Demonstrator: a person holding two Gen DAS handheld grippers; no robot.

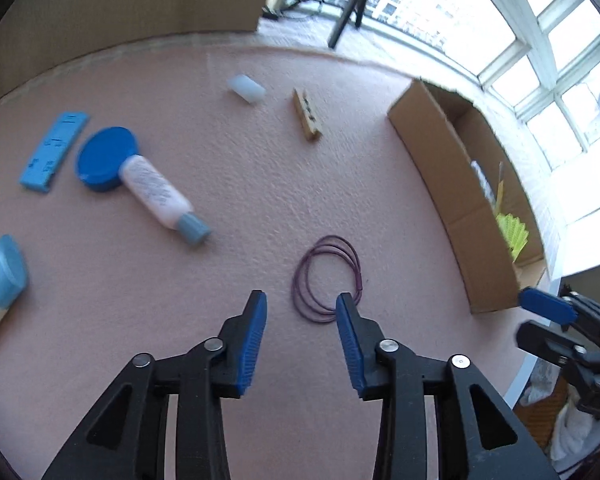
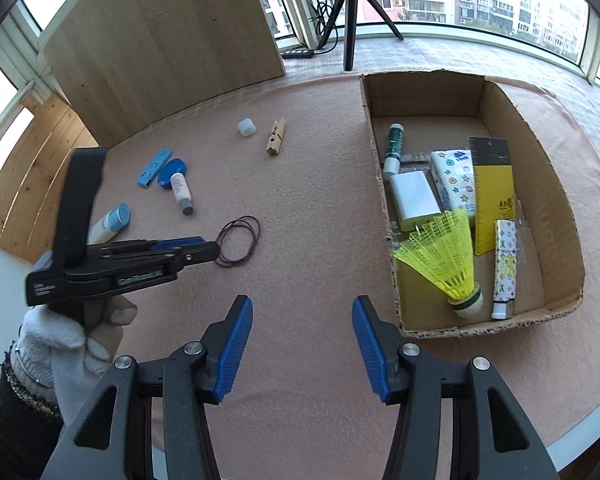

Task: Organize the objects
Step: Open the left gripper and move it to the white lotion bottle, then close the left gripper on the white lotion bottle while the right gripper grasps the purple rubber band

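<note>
A: What does your left wrist view show?

B: Your left hand-held gripper (image 1: 301, 300) is released, nothing between its blue pads. It hovers over the pink table (image 1: 228, 184), and the coil of purple wire (image 1: 327, 278) lies just beyond its fingertips. Further off lie a pink bottle (image 1: 160, 196) touching a blue round lid (image 1: 106, 158), a blue ruler (image 1: 54, 150), a wooden clothespin (image 1: 307, 114) and a white cap (image 1: 246, 88). The cardboard box (image 1: 432, 152) stands to the right.

A: And your right wrist view?

B: Your right hand-held gripper (image 2: 302, 308) is also released and empty, poised over bare table near the box's front corner. Inside the box lie a yellow shuttlecock (image 2: 444, 256), a white charger (image 2: 414, 200) and a tissue pack (image 2: 454, 178). Your gloved left hand (image 2: 72, 340) holds its gripper beside the wire coil.
</note>
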